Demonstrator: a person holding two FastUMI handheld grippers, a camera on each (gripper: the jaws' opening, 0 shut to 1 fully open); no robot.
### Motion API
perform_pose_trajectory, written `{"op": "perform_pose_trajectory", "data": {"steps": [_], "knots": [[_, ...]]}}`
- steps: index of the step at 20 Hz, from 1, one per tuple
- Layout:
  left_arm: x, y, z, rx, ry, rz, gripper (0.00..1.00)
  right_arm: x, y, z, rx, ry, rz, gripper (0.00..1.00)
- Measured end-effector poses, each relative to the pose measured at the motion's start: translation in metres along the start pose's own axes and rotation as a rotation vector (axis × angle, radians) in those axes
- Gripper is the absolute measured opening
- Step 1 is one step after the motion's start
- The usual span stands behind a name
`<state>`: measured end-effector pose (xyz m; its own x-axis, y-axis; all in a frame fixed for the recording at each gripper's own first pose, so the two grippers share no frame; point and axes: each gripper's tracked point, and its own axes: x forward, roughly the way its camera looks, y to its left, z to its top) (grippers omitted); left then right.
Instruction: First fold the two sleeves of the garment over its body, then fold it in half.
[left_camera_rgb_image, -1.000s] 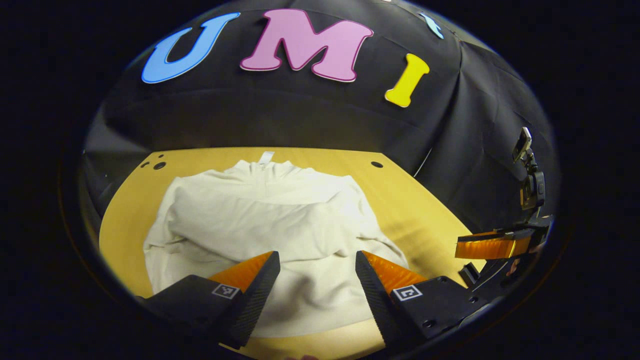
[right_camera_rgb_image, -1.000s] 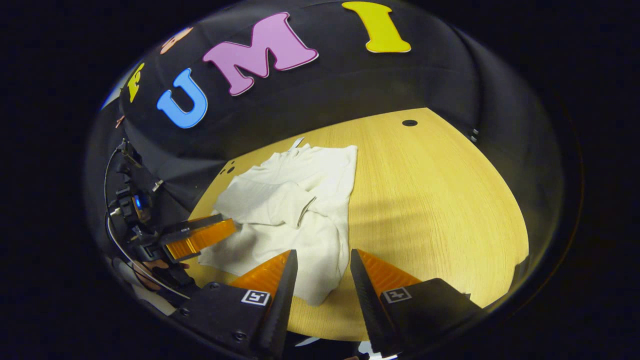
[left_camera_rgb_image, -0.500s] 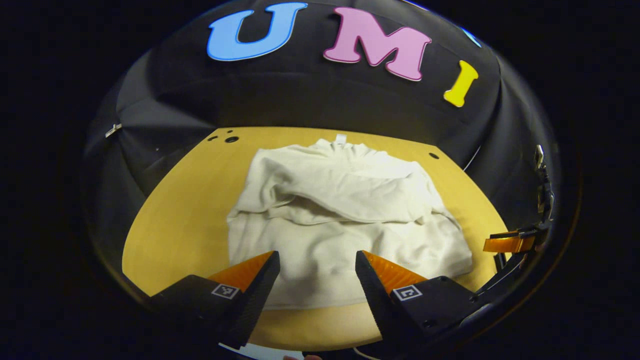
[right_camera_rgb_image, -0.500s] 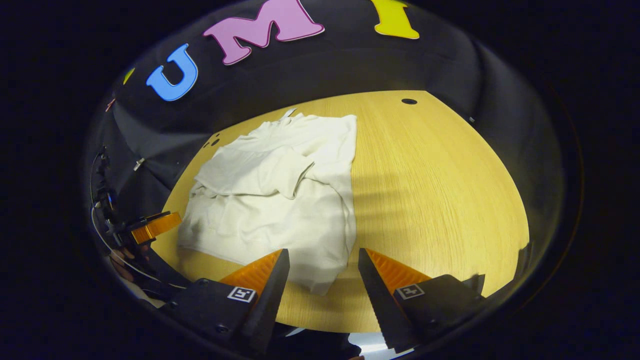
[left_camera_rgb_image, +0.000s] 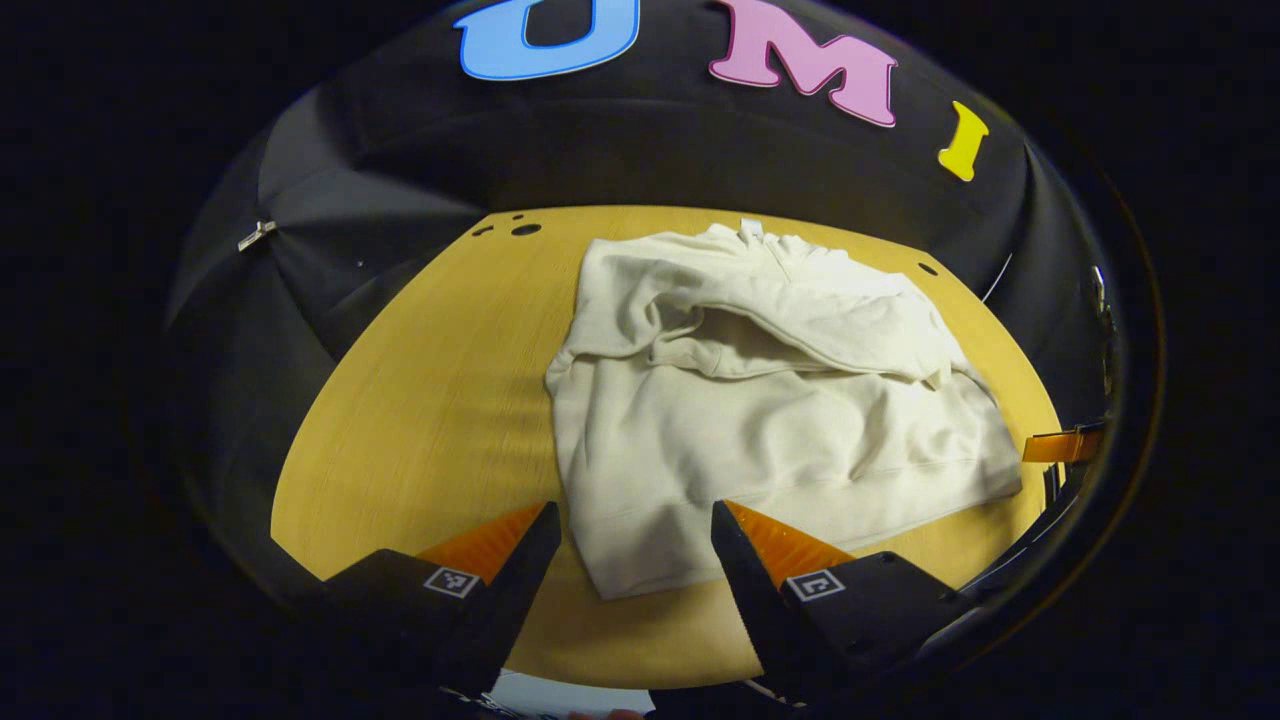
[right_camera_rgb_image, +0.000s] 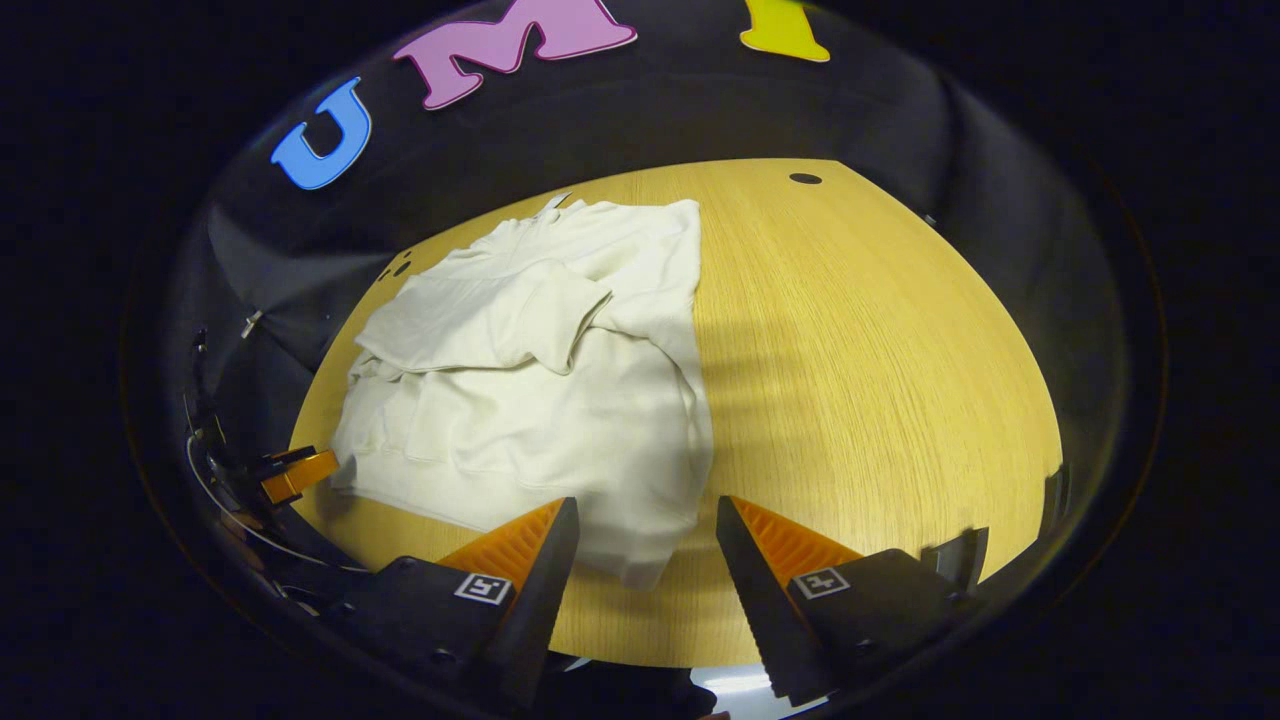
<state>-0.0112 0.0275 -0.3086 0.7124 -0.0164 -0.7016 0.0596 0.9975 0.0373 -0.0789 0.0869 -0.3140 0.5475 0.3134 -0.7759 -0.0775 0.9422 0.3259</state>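
Two grippers hang open over the garment's (left_camera_rgb_image: 780, 420) hem, each with a wide gap between its fingers and nothing in it. The garment lies flat on the table (left_camera_rgb_image: 420, 420), collar toward the booth wall, both sleeves laid across its chest, so the sleeve step looks finished and the fold in half remains.

The left gripper (left_camera_rgb_image: 634, 535) sits just short of the hem's left corner, that corner showing in the gap between its fingers. The right gripper (right_camera_rgb_image: 640, 530) sits the same way at the hem's right corner. This pairing reads as a setup for taking both hem corners together and carrying them up to the collar; a grip on one layer only would let the fold sag.

The left gripper view shows the sleeves as a thick roll across the chest, with a holed stretch of table left of the garment. The right gripper view shows the top sleeve's (right_camera_rgb_image: 480, 320) flat cuff end lying toward the garment's right edge, and a broad stretch of table right of the garment.
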Motion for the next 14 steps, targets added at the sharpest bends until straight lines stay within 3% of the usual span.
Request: {"op": "perform_pose_trajectory", "data": {"steps": [6, 10, 12, 14], "knots": [[0.021, 0.005, -0.017, -0.001, 0.095, 0.009, 0.95, 0.022, -0.005, -0.008, -0.028, 0.040, -0.043, 0.86], [0.027, 0.004, -0.015, 0.011, 0.089, -0.003, 0.98, 0.039, -0.007, -0.010, -0.098, 0.039, -0.082, 0.84], [0.027, -0.001, -0.015, 0.042, 0.099, -0.033, 0.94, 0.040, -0.006, -0.011, -0.151, 0.053, -0.109, 0.82], [0.029, -0.011, -0.012, 0.091, 0.106, -0.085, 0.82, 0.043, 0.001, -0.013, -0.171, 0.067, -0.095, 0.82]]}}
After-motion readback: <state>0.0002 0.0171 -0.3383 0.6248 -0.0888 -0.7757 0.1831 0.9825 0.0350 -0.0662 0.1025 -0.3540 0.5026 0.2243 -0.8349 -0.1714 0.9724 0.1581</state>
